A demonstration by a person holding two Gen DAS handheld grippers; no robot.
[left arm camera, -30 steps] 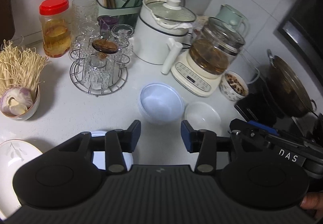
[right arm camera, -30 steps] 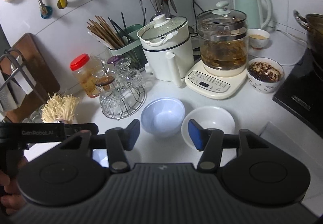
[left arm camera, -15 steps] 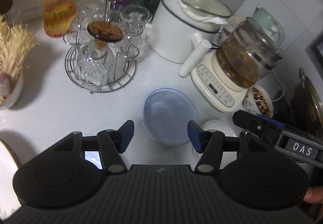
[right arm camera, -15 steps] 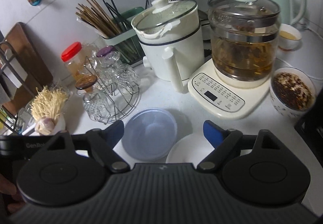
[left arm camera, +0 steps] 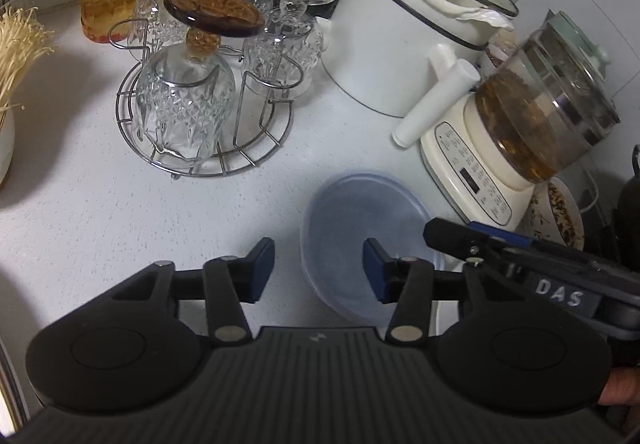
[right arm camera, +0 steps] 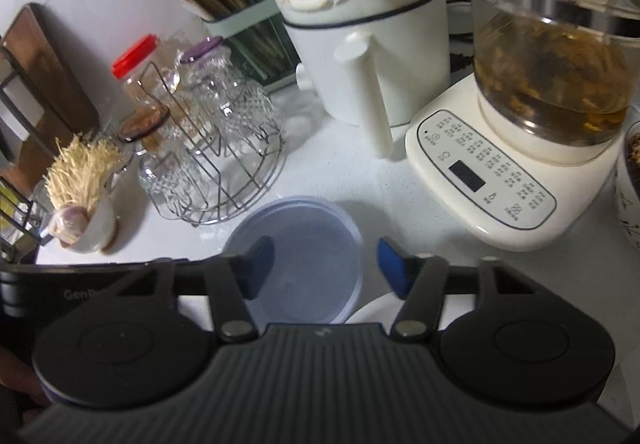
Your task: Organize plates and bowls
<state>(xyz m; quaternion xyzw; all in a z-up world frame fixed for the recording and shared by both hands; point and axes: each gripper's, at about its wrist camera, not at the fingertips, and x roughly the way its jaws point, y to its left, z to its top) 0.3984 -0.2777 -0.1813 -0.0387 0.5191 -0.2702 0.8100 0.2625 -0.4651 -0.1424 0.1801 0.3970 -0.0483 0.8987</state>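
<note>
Both claws gape empty over the translucent pale-blue plastic bowl (right arm camera: 296, 260), low centre on the white speckled table (left arm camera: 100, 212): right claw (right arm camera: 322, 268) straddling it, left claw (left arm camera: 319, 270) astride its near rim, likely to lift it.

Bare counter (left arm camera: 100, 212) left of the bowl (left arm camera: 360, 228); glass rack (left arm camera: 200, 116) (wire) crowds behind.

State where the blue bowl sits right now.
In both wrist views the blue bowl sits on the counter, between the glass rack and the tea kettle's base.
</note>
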